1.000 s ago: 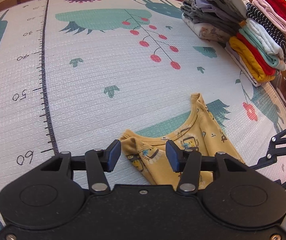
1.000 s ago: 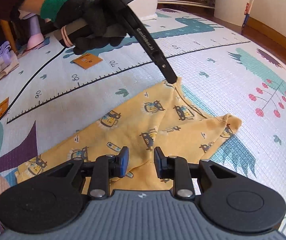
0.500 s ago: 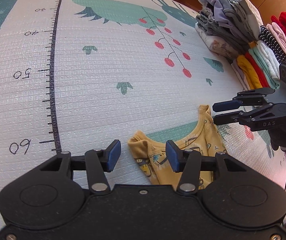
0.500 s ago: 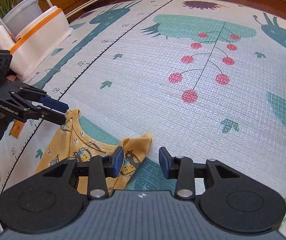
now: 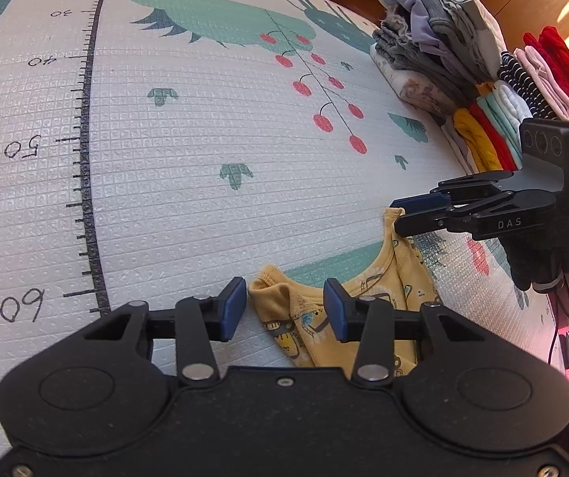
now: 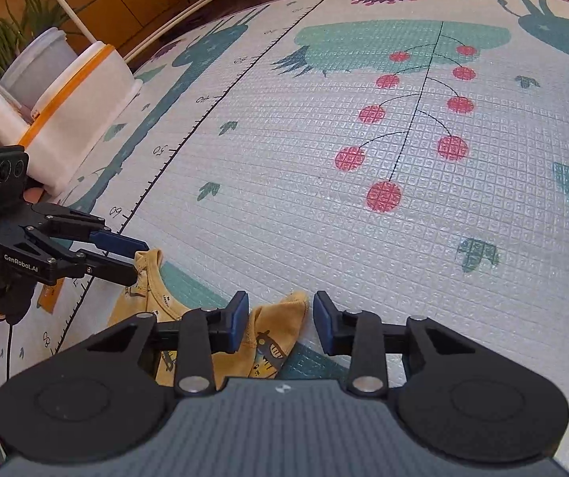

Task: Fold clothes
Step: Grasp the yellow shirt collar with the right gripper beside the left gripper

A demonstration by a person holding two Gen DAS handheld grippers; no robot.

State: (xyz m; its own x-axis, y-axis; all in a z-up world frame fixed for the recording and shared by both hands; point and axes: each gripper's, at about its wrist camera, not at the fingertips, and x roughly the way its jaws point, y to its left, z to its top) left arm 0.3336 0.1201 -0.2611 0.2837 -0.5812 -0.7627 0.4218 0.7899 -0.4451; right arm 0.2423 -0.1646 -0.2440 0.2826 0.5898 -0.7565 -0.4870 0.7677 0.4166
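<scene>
Yellow printed cotton baby shirt (image 5: 380,310) flat on foam play mat (image 5: 205,183), shoulder line spanning between my grippers. Left gripper (image 5: 284,310) and right gripper (image 6: 280,320) both parted, each straddling shoulder corner, nothing gripped.

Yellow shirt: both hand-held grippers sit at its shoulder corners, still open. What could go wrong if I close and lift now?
1. The left hand-held gripper has only a bunched shoulder tip of the yellow shirt between its open fingers; it may pinch little cloth and slip.
2. The right hand-held gripper also straddles just a corner, so the lift could come up uneven.
3. The stack of folded clothes lies close on the right; a wide swing might topple it.
</scene>
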